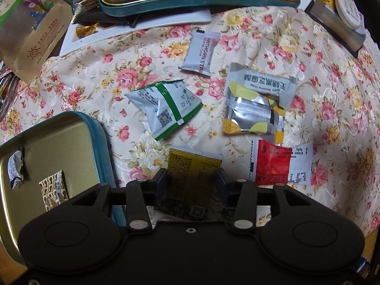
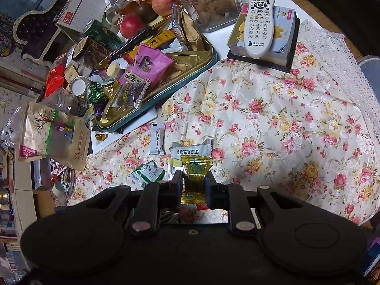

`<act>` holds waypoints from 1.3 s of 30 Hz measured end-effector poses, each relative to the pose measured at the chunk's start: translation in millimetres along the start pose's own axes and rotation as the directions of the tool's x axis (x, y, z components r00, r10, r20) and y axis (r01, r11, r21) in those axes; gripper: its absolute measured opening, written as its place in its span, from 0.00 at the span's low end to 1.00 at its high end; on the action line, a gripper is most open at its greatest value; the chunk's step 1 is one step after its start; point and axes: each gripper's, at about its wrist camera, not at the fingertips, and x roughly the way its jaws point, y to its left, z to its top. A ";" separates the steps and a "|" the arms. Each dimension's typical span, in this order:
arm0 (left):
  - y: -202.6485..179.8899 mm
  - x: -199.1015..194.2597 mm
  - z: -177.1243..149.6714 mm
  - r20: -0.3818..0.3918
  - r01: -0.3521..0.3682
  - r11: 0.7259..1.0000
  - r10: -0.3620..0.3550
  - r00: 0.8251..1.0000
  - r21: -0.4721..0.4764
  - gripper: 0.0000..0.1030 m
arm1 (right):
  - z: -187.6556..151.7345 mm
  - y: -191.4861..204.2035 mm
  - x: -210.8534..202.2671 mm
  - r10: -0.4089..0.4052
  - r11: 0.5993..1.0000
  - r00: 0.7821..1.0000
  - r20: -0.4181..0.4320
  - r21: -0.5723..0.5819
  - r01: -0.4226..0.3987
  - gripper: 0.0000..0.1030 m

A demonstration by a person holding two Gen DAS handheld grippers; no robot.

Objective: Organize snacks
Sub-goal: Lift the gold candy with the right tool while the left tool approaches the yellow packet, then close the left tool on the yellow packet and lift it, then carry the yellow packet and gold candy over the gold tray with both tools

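The left gripper [image 1: 191, 178] points straight down over the flowered cloth [image 1: 320, 109] on the counter, its jaws spread wide on either side of a yellow snack packet [image 1: 190, 163] that lies flat beneath them; the pads do not press on it. Just beside it on the right lies a red and white sachet [image 1: 280, 163], and farther out sit a silver and yellow packet [image 1: 258, 102], a green-striped silver packet [image 1: 163, 106] and a small white strip packet [image 1: 199, 52], all loose on the cloth and apart from one another. At the left edge an open gold tin with a teal rim [image 1: 71, 142] holds a patterned brown and cream packet [image 1: 53, 190] and a small white wrapper [image 1: 15, 169]. The right gripper [image 2: 193, 181] tilts downward above the same cloth, its jaws narrow and clamped on a yellow-gold wrapped candy [image 2: 194, 168] held clear of the counter. Beyond it a second gold tin [image 2: 204, 54] is heaped with snacks, a pink packet [image 2: 149, 66] on top, and a white remote control [image 2: 258, 23] rests on a stack of boxes near the far edge.
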 end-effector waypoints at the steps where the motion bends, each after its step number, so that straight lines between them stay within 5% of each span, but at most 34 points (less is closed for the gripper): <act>1: -2.7 2.0 -1.3 -0.003 -0.013 1.000 0.013 1.000 0.015 0.53 | -0.1 0.1 -0.1 0.001 1.000 1.000 -0.001 0.000 -0.001 0.20; 5: -6.7 2.9 -1.4 0.007 -0.033 0.999 0.033 0.999 0.040 0.54 | -0.2 -0.3 0.0 0.003 1.000 1.000 -0.003 -0.002 -0.003 0.20; 16: 9.6 -2.7 3.4 -0.038 0.063 0.992 -0.068 0.997 -0.111 0.48 | 0.0 -1.6 0.7 -0.006 1.000 1.000 -0.002 0.001 0.006 0.20; 39: 81.9 -92.9 2.9 0.137 0.118 0.957 -0.084 0.987 -0.264 0.45 | -11.2 17.9 23.5 -0.089 0.993 0.996 -0.016 -0.081 0.087 0.20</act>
